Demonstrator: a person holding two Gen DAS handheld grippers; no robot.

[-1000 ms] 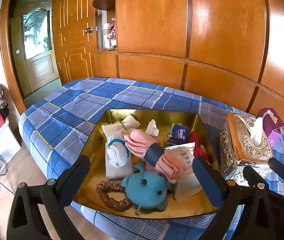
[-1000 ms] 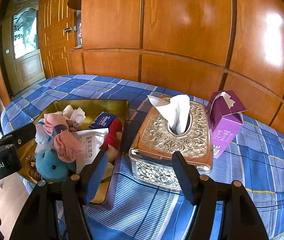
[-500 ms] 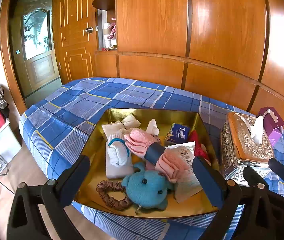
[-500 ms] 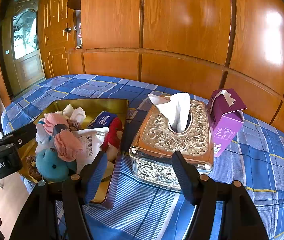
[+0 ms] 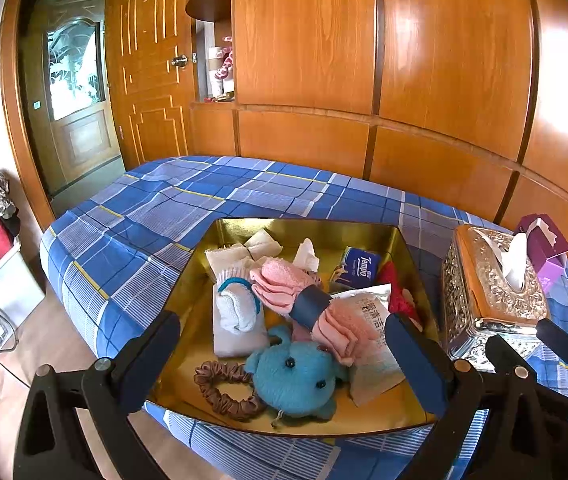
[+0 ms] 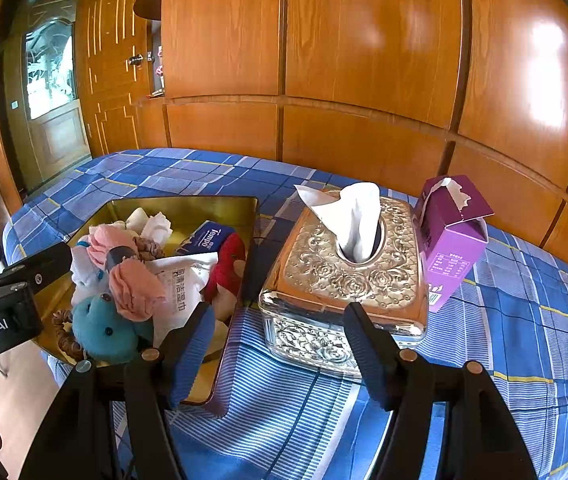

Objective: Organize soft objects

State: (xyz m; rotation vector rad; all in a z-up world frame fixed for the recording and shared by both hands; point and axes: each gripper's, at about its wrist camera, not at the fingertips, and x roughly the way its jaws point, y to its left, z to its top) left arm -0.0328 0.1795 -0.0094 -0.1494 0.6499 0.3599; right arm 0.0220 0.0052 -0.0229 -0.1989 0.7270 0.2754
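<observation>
Gold tray (image 5: 400, 240) on bed (image 5: 155, 208), soft items heaped inside: blue plush (image 5: 298, 380) at 6 o'clock, pink towel roll (image 5: 304, 300) centre, likely gathered for sorting. Left hand-held gripper (image 5: 284, 352) apart, empty, hovering over tray. Right hand-held gripper (image 6: 279, 340) apart, empty, facing tissue box (image 6: 348, 276).

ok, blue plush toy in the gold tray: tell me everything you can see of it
The blue plush toy is a teal, fuzzy, round-headed animal with small dark bead eyes and stubby ears. It lies face up near the front edge of the gold tray. A pink rolled cloth with a dark band overlaps its top, a brown scrunchie touches its left side, and a white wipes packet lies at its right. No gripper touches it.
</observation>
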